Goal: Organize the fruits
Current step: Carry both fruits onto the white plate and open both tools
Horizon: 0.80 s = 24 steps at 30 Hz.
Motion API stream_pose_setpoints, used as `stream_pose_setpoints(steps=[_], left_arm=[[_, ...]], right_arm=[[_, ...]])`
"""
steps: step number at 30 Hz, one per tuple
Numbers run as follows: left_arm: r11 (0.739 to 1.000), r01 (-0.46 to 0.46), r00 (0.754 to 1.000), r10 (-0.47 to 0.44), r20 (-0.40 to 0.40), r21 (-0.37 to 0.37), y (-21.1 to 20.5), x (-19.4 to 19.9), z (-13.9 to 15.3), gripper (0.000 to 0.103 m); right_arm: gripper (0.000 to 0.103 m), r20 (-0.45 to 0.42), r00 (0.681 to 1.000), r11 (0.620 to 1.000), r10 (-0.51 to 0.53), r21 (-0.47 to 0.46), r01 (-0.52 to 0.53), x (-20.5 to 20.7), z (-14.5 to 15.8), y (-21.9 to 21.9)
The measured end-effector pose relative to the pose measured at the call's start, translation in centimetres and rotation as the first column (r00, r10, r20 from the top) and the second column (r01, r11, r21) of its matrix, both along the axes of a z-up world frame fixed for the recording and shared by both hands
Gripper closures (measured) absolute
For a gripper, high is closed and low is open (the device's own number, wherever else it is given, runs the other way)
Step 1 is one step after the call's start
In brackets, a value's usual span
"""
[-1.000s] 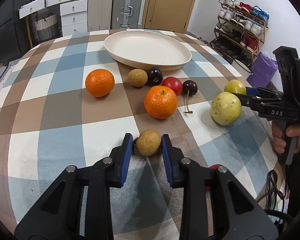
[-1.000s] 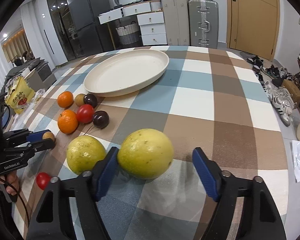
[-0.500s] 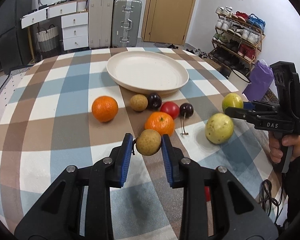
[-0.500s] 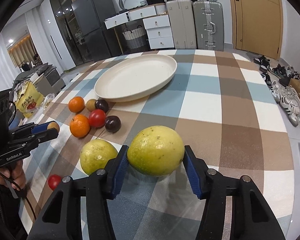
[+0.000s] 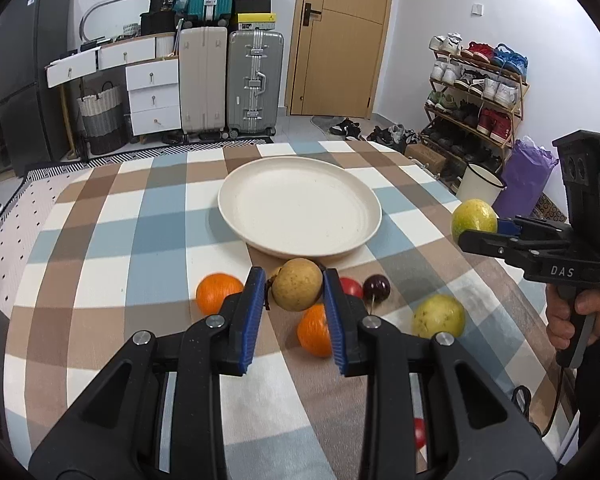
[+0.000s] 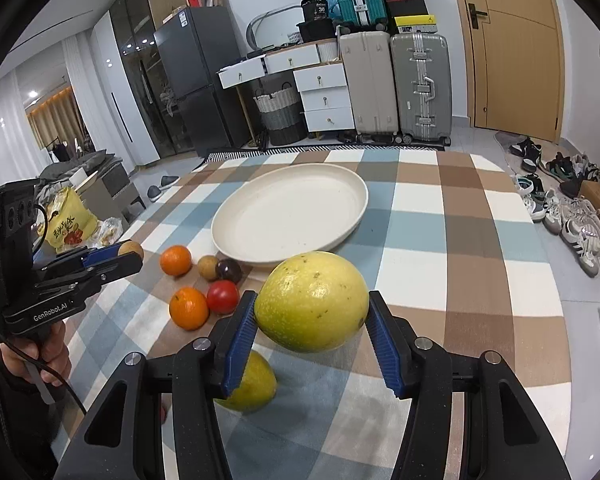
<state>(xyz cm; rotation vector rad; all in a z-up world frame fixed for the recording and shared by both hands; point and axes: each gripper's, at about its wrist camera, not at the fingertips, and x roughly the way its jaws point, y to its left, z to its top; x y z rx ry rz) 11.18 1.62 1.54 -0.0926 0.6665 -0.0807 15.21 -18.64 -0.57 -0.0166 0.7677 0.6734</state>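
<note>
- The plate (image 5: 300,208) ahead of both sets of jaws is the only container I see: round, cream, matte, with a low raised rim, and it holds no fruit.
- My left gripper (image 5: 296,292) has its jaws pinching a small brown fruit (image 5: 297,290), roundish with a dull, speckled skin, lifted clear of the tabletop (image 5: 100,240).
- My right gripper (image 6: 312,316) has its jaws clamped on a large yellow-green fruit (image 6: 312,306), egg-shaped, smooth, dotted with dark specks, also held off the cloth.
- The blue pads (image 6: 240,340) are ribbed; the gripper bodies are black, grainy plastic.
- Just below and left of the right jaws a second yellow-green fruit (image 6: 248,384) lies on the tabletop, partly hidden by the left finger.
- Beyond the left jaws, between them and the plate, two glossy oranges (image 5: 216,292) with a pebbled peel, a red tomato-like fruit (image 6: 223,297), a dark round plum-like fruit (image 5: 377,288) with a stem, and another brown fruit (image 6: 208,267) sit close together.
- A small red fruit (image 5: 419,432) shows under the left gripper's right finger, mostly hidden.
- The tabletop is covered in a soft checked cloth of blue, brown and white squares.
</note>
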Motion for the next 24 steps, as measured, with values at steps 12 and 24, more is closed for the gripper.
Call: stream_pose_setpoints(steps=[12,24], left_arm=[[1.000,0.005,1.000,-0.006,0.026,0.018,-0.8,3.8,0.1,0.076],[1.000,-0.009,1.000,0.009,0.014,0.018,-0.9,8.4,-2.0,0.076]], right_arm=[[0.048,0.023,1.000,1.000,-0.015,0.019,0.014,2.5,1.4,1.8],[0.048,-0.047,0.998,0.997,-0.052,0.055,0.055,6.4,-0.1,4.0]])
